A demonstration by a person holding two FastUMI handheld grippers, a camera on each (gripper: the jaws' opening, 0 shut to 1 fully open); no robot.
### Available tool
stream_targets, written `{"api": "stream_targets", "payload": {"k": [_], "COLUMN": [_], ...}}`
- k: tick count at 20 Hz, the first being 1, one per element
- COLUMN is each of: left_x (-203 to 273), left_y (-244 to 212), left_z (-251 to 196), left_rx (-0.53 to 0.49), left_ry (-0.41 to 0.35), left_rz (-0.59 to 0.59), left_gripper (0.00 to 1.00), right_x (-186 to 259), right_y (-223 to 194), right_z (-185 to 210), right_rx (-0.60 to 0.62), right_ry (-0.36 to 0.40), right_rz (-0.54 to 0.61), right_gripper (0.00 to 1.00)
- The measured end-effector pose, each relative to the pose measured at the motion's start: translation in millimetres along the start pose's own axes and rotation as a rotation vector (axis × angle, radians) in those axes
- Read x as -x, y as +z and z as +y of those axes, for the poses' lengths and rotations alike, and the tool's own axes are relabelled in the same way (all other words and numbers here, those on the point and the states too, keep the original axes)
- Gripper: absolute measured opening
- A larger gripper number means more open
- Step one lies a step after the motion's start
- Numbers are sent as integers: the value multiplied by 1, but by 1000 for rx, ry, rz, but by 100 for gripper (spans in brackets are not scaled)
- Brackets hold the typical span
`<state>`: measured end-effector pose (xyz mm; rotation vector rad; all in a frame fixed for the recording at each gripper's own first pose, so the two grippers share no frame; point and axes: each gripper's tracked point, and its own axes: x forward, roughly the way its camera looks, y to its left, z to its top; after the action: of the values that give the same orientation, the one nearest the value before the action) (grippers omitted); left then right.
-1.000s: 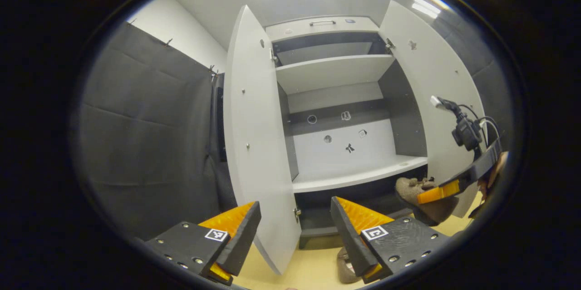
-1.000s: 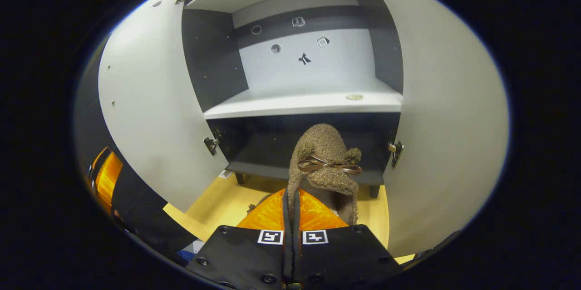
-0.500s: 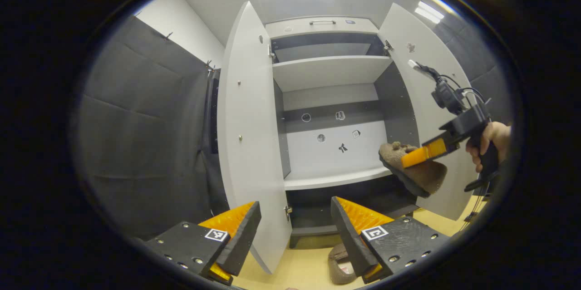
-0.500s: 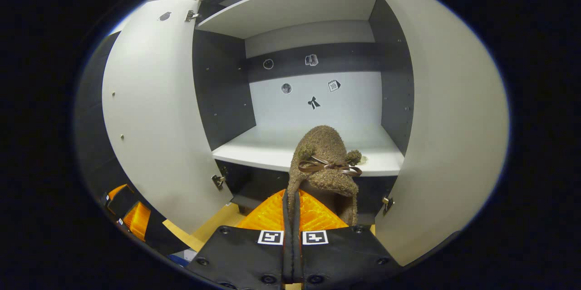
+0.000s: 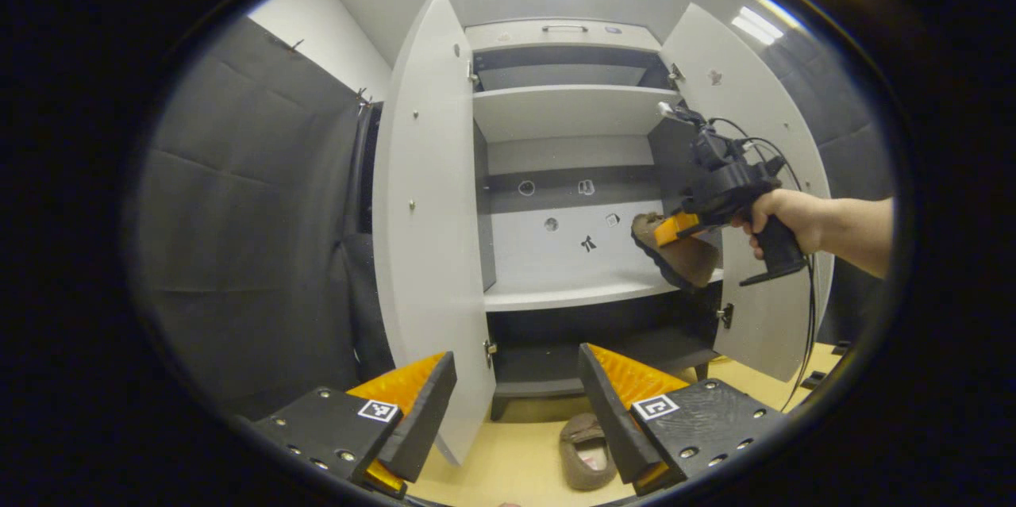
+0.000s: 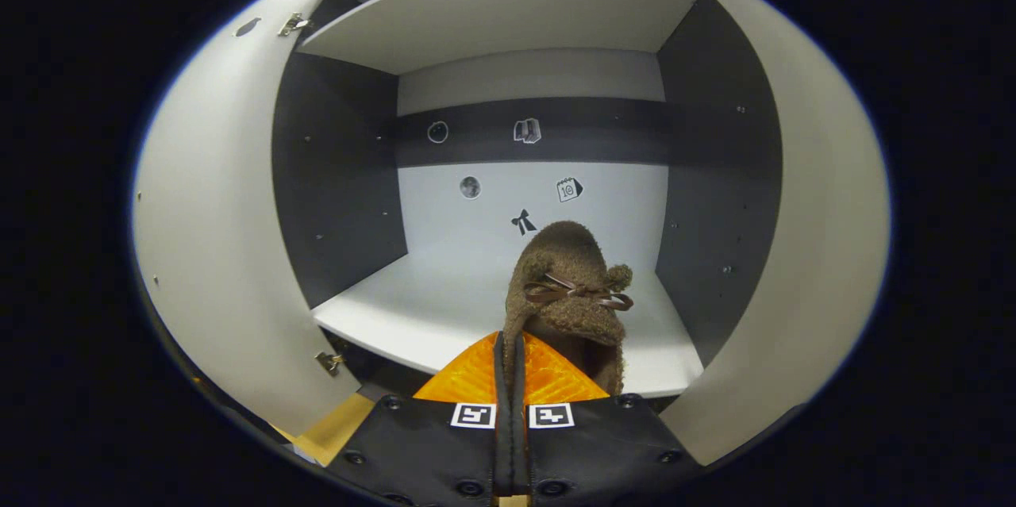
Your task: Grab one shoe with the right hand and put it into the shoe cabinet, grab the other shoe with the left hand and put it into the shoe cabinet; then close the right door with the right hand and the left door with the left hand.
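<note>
Cabinet: the tall white shoe cabinet with dark inner walls [image 5: 567, 114] stands with its left door [image 5: 421, 213] and right door [image 5: 766, 166] both swung wide; neither is closed yet.
Progress: early, by my reading; no shoe rests inside, and both placements and both doors remain.
First shoe: the fuzzy brown slipper with a thin ribbon bow [image 6: 567, 293] hangs in the air just above the white middle shelf [image 6: 444, 309], toe inward.
Second shoe: a matching brown slipper [image 5: 586, 453] lies on the pale wood floor [image 5: 508, 463] before the cabinet, untouched.
Right tongs [image 6: 509, 348]: pressed together on the first slipper's heel rim.
Left tongs [image 5: 516, 404]: spread wide, holding nothing.
</note>
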<state>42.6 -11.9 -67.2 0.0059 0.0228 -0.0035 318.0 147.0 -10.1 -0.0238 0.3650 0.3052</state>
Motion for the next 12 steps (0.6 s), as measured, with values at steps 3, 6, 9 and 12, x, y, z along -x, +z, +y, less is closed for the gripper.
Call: {"api": "stream_targets", "payload": {"k": [3, 6, 9, 12], "left_x": [0, -2, -9, -19], "left_y": [-3, -11, -22, -41], "left_z": [5, 3, -4, -16], "left_rx": [5, 5, -2, 21], "left_ry": [11, 5, -19, -66], "left_rz": [9, 30, 61, 99], "left_gripper": [98, 98, 98, 98], "right_x": [-31, -52, -61, -48], "right_y": [9, 18, 27, 43], "right_z": [-10, -17, -23, -24], "right_rx": [24, 59, 113, 131], "right_ry": [-34, -67, -111, -144], "right_rz": [18, 29, 1, -84], "right_gripper": [1, 2, 14, 60]}}
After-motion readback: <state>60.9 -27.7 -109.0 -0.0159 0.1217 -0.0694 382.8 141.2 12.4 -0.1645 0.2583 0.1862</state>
